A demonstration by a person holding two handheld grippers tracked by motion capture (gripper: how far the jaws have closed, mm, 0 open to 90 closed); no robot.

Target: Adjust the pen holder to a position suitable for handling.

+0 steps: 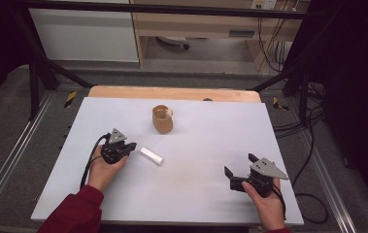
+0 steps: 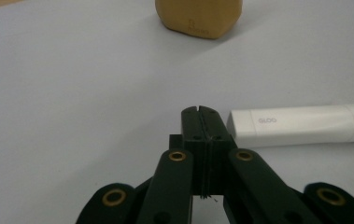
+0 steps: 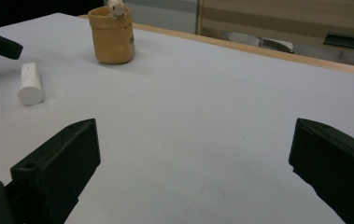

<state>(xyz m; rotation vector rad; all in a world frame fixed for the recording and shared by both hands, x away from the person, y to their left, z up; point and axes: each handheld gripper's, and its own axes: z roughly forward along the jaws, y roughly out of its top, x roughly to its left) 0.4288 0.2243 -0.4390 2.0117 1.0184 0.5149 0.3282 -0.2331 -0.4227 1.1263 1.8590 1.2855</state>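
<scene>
We find the right tongs nearest us, jaws spread wide over bare worktop, pinching nothing. The left tongs are pressed together, empty, their tips just beside one end of the white tube, which lies flat. Farther off stands the tan pouch, upright, well apart from the tube.
</scene>
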